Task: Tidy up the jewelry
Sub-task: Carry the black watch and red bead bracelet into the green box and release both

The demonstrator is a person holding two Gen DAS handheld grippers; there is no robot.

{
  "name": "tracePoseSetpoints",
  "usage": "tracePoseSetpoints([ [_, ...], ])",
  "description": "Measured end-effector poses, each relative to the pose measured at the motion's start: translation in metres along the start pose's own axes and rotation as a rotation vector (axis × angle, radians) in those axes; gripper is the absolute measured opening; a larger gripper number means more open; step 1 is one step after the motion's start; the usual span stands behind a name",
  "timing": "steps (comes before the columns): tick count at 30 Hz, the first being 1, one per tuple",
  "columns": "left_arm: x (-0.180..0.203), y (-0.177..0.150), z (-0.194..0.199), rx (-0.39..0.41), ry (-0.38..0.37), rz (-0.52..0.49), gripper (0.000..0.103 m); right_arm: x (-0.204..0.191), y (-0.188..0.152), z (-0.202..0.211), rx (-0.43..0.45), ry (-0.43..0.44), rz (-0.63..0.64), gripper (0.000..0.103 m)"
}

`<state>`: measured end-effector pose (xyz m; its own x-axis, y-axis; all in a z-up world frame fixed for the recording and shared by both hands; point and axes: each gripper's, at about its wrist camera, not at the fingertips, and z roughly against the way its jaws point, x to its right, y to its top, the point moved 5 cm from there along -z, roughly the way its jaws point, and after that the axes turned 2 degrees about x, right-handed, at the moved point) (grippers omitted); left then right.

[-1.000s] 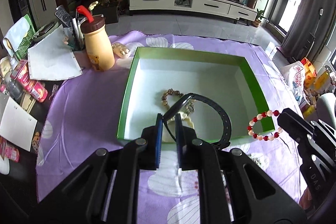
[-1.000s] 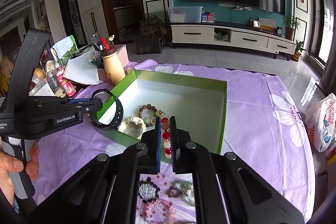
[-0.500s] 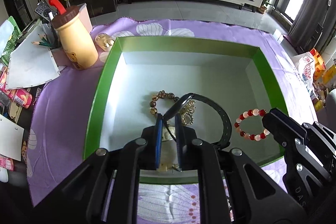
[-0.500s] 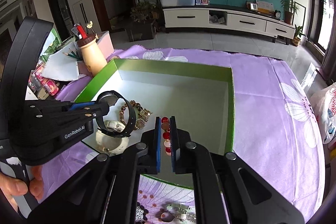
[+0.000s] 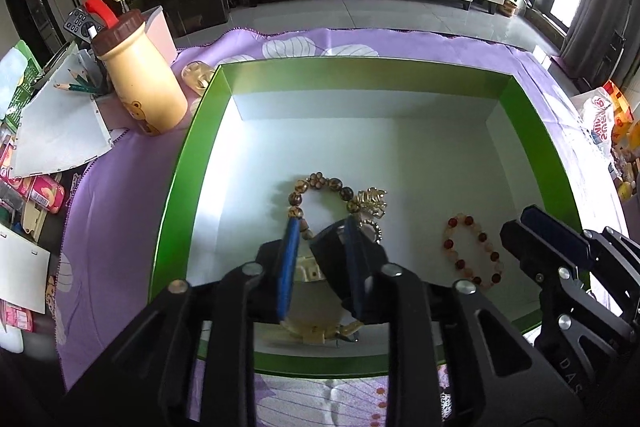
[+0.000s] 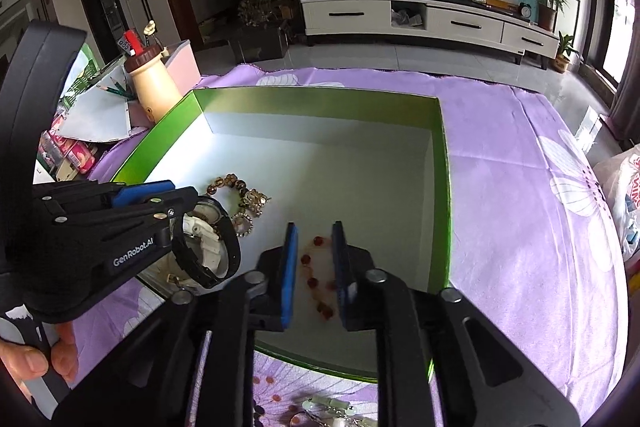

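A green box with a white floor stands on the purple cloth. My left gripper is low over the box's near side and its jaws are opening. The black watch stands loose between the pads, on a white watch. The pads of my right gripper are opening too. The red-and-pale bead bracelet lies flat on the floor between them, untouched. In the left wrist view this bracelet lies just left of my right gripper. A brown bead bracelet and a gold charm piece lie mid-box.
A cream bottle with a brown cap stands left of the box, beside papers and pencils. Loose jewelry lies on the cloth in front of the box. A plastic bag sits off the right edge. A hand holds the left gripper.
Both grippers came forward and down into the box. Their jaws, shut before, have parted. The bead bracelet now lies on the floor and the black watch rests on the white one.
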<state>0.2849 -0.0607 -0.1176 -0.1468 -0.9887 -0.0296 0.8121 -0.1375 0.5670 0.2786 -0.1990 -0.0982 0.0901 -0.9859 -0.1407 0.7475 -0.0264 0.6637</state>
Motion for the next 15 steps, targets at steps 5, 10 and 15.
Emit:
tracePoseSetpoints([
  [5,-0.005,-0.002,0.009,0.023,0.002,0.005,0.051,0.006,0.0,0.009,0.008,0.019,-0.03,0.028],
  [10,-0.01,-0.004,0.027,0.076,0.003,0.025,0.068,0.013,-0.004,0.028,0.029,0.05,-0.065,0.041],
  [15,-0.017,-0.015,0.047,0.107,-0.011,0.049,0.073,0.016,-0.014,0.052,0.049,0.09,-0.074,0.044],
])
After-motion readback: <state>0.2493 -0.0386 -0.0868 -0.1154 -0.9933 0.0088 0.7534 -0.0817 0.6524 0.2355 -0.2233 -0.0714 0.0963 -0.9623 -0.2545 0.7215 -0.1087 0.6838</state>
